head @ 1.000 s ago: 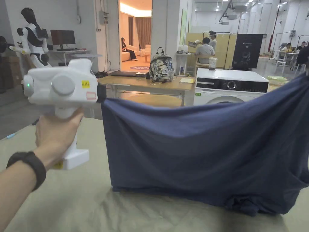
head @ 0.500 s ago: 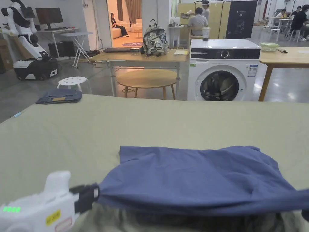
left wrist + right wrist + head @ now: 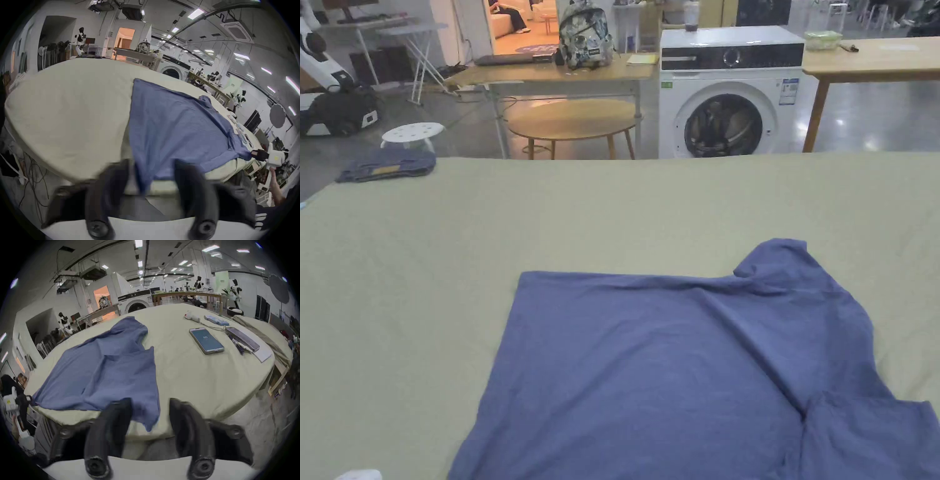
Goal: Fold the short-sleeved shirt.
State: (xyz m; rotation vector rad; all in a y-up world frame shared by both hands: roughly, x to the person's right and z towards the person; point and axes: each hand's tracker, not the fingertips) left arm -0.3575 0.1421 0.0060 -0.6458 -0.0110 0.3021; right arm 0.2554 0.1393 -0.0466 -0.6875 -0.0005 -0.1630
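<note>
- A folded dark garment [image 3: 387, 167] lies on the far left corner of the table [image 3: 612, 206], at about 10 o'clock in the head view and well apart from the shirt.
- The left gripper [image 3: 151, 164] sits off the near edge of the table. In its own view its jaws stand apart, and they look blurred.
- The shirt's near left corner droops over the table edge between those jaws. Neither jaw is seen pressing on it.
- The shirt [image 3: 662, 375], blue, lies spread flat on the olive cover near the person, filling 5 to 7 o'clock in the head view.
- One sleeve [image 3: 781, 262] sticks out at the shirt's 1 o'clock, and folds run down from it towards 5 o'clock.
- The right gripper [image 3: 149, 400] also sits off the near edge with its jaws apart. The shirt's near right corner hangs between them, loose.
- Seen from the left gripper view, that corner runs up to the right gripper's jaws. Whether it touches them cannot be told.
- Two phones [image 3: 206, 340] lie on the table at 2 o'clock from the shirt in the right gripper view, well apart from it.
</note>
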